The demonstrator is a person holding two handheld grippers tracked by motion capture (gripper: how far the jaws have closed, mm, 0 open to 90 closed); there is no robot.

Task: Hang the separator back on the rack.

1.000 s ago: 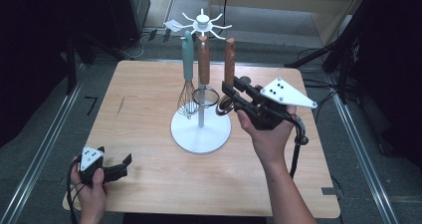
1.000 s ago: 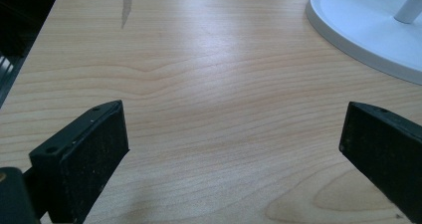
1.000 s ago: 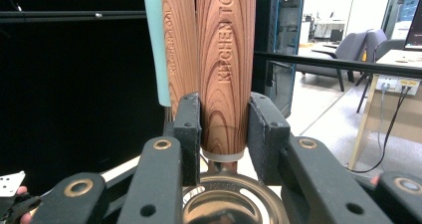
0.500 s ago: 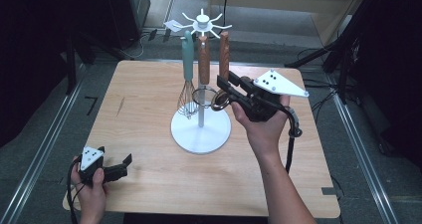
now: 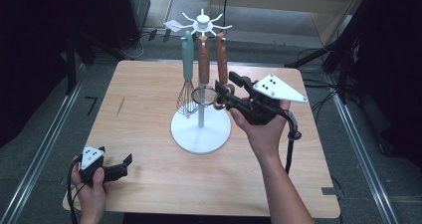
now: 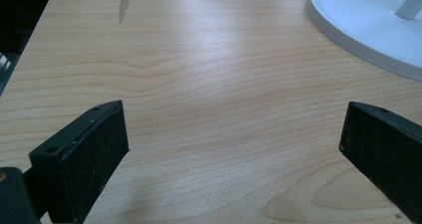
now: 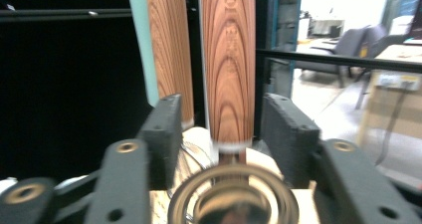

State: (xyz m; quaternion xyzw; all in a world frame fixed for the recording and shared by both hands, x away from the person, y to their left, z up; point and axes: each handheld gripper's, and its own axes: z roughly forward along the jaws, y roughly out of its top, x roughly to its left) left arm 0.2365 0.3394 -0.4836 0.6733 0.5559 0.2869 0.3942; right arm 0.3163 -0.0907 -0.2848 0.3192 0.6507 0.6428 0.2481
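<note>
A white utensil stand point(image 5: 200, 132) holds a teal-handled whisk point(image 5: 187, 55) and two wood-handled utensils point(image 5: 203, 59). The right-hand wooden handle point(image 5: 221, 55) hangs upright from the top hooks. My right gripper point(image 5: 226, 88) is at its lower end. The jaws have just been opening and stand on either side of that handle point(image 7: 230, 69) with a gap on each side. A round metal head point(image 7: 234, 199) shows below it. My left gripper point(image 5: 125, 167) rests open near the table's front left corner, with nothing between its pads point(image 6: 94, 154).
The stand's round white base point(image 6: 368, 25) lies ahead and to the right of the left gripper. The wooden table point(image 5: 149, 94) has a dark scuff mark point(image 5: 120, 106) at its left. Dark equipment and cables surround the table.
The right gripper carried the wooden-handled utensil a little left toward the stand's pole, then its jaws spread apart off the handle. The left gripper has not moved.
</note>
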